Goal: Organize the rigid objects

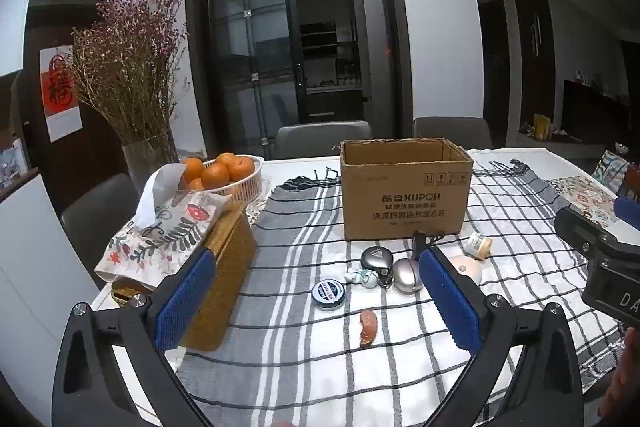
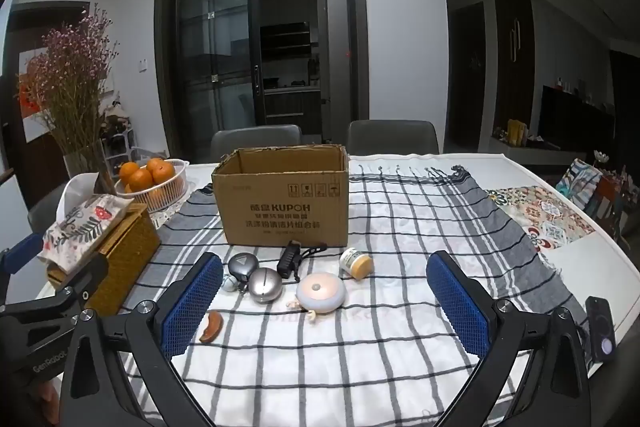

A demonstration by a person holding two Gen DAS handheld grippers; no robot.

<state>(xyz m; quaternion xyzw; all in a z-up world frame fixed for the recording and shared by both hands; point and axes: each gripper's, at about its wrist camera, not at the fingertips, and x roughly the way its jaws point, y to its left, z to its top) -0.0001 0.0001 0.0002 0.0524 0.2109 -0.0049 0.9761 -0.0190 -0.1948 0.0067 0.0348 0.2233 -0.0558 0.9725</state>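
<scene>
An open cardboard box point(image 1: 404, 193) point(image 2: 285, 205) stands on the checked cloth. In front of it lie small items: a round tin point(image 1: 328, 294), a brown wooden piece point(image 1: 367, 327) point(image 2: 212, 327), a small figurine point(image 1: 362, 277), a dark key fob point(image 1: 376, 259) point(image 2: 241, 264), a silver egg-shaped case point(image 1: 407, 275) point(image 2: 265, 285), a round white lamp point(image 2: 321, 293), a small jar point(image 1: 479, 245) point(image 2: 356, 262) and a black adapter point(image 2: 289, 259). My left gripper point(image 1: 316, 303) is open above the tin and wooden piece. My right gripper point(image 2: 324, 303) is open above the lamp. Both are empty.
A basket of oranges point(image 1: 224, 173) point(image 2: 154, 183), a vase of dried flowers point(image 1: 132, 75), and a tissue box on a woven box point(image 1: 224, 267) point(image 2: 120, 255) stand at the left. A black device point(image 2: 600, 331) lies at the right table edge. Two chairs point(image 2: 320, 139) stand behind.
</scene>
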